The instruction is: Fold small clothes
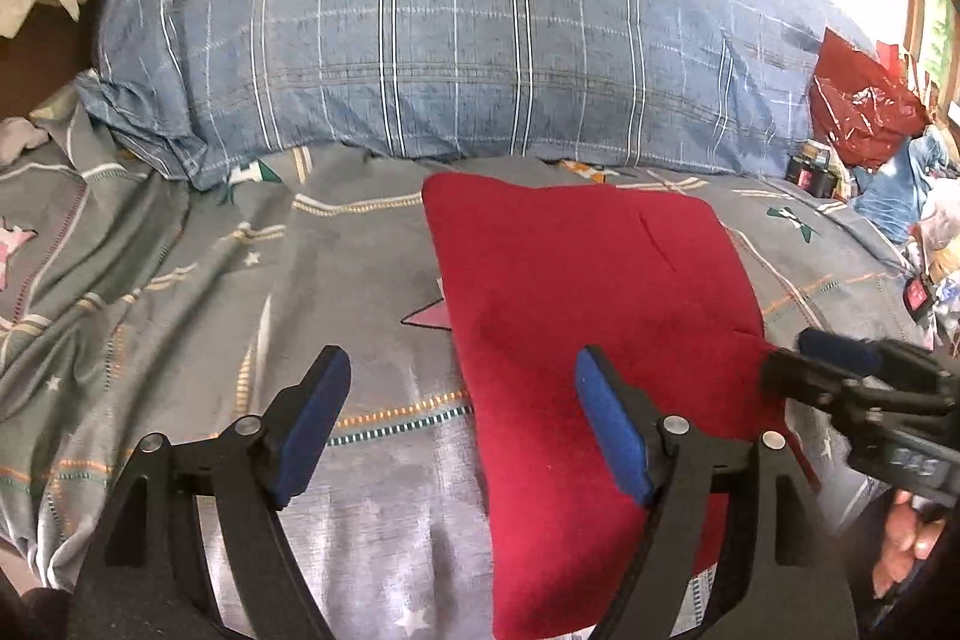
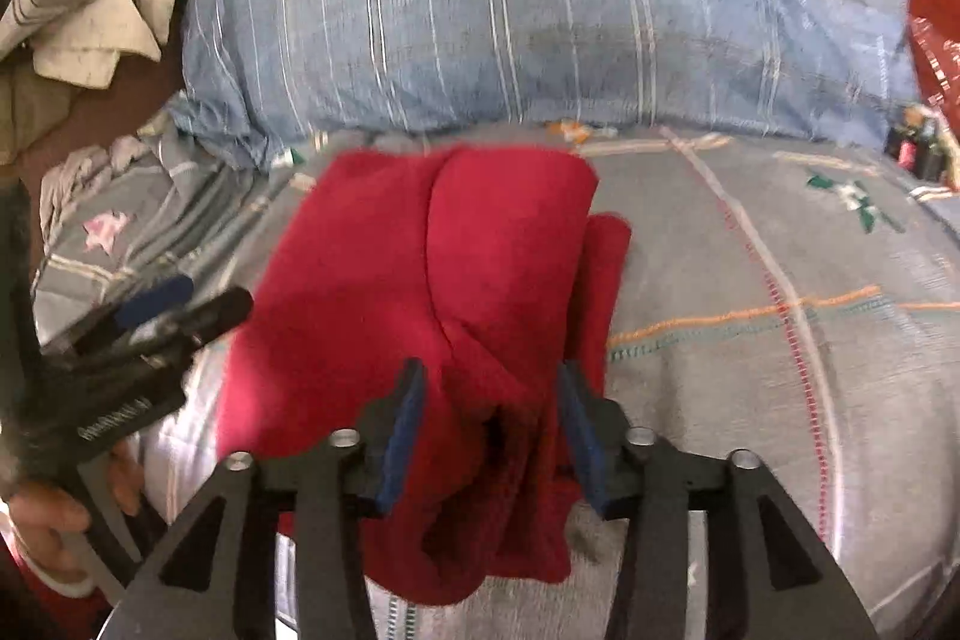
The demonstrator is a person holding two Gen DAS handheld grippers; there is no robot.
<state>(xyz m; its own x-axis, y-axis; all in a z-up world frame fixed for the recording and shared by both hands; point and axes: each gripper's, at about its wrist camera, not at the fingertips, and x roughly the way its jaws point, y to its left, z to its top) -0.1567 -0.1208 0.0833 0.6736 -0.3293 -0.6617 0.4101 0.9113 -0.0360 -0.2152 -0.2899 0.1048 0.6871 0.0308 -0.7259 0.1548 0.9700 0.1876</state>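
Observation:
A red garment (image 1: 588, 304) lies partly folded on the grey patterned bedsheet (image 1: 180, 316). It also shows in the right wrist view (image 2: 420, 280), with a fold seam down its middle. My left gripper (image 1: 462, 370) is open above the garment's left edge, holding nothing. My right gripper (image 2: 489, 382) is open, with its fingers on either side of a raised bunch of the red fabric at the near edge. The right gripper shows in the left wrist view (image 1: 840, 364) at the garment's right edge. The left gripper shows in the right wrist view (image 2: 180, 307) at the garment's left side.
A large blue striped pillow (image 1: 432, 28) lies behind the garment. White and cream cloths (image 2: 90, 22) are piled at the far left. A red plastic bag (image 1: 858, 106) and clutter sit at the far right.

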